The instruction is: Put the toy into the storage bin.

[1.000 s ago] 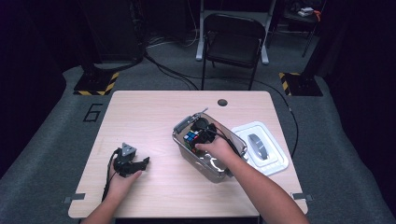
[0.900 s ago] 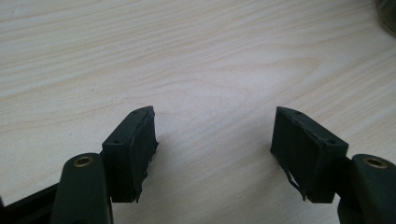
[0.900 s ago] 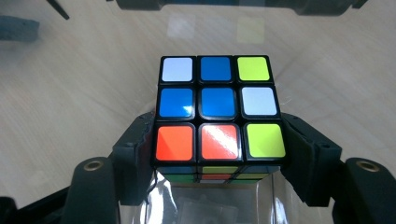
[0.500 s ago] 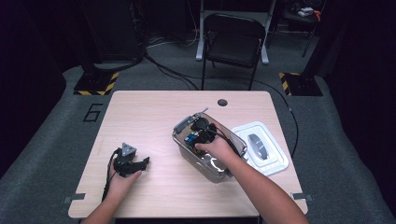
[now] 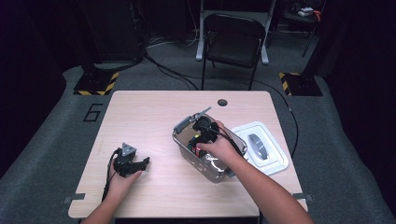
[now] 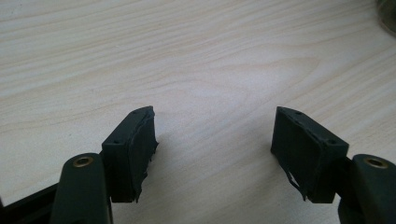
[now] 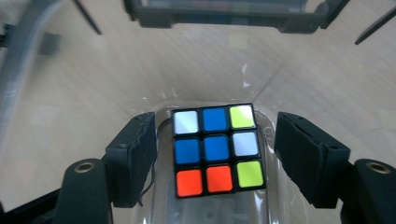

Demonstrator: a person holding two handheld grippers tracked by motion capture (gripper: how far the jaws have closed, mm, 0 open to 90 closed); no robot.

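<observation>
Currently light wood-grain surface [image 5: 154, 116] carries everything. Clear plastic rectangular bin [image 5: 184, 140] sits right of centre, angled, long axis running from far-left to near-right; white rectangular lid with grey handle [image 5: 275, 158] lies flat just beside it on the right. Right gripper [image 7: 215, 144] is down inside the bin, hand over it in the high view. Left gripper [image 5: 133, 164] rests on the surface well apart to the left, jaws apart with bare wood between them, holding nothing.

Multicoloured 3x3 puzzle cube [image 7: 215, 149] lies on the bin floor, directly between the right jaws, face up toward that camera. Right jaws have just been opening; a thin gap shows on each side of the cube, so pads stand clear of it, not pressing. Cube edges run square to the pads, no long axis to speak of. Right hand is by far the nearer; any regrip or withdrawal likely falls to it, straight along the jaw line.
</observation>
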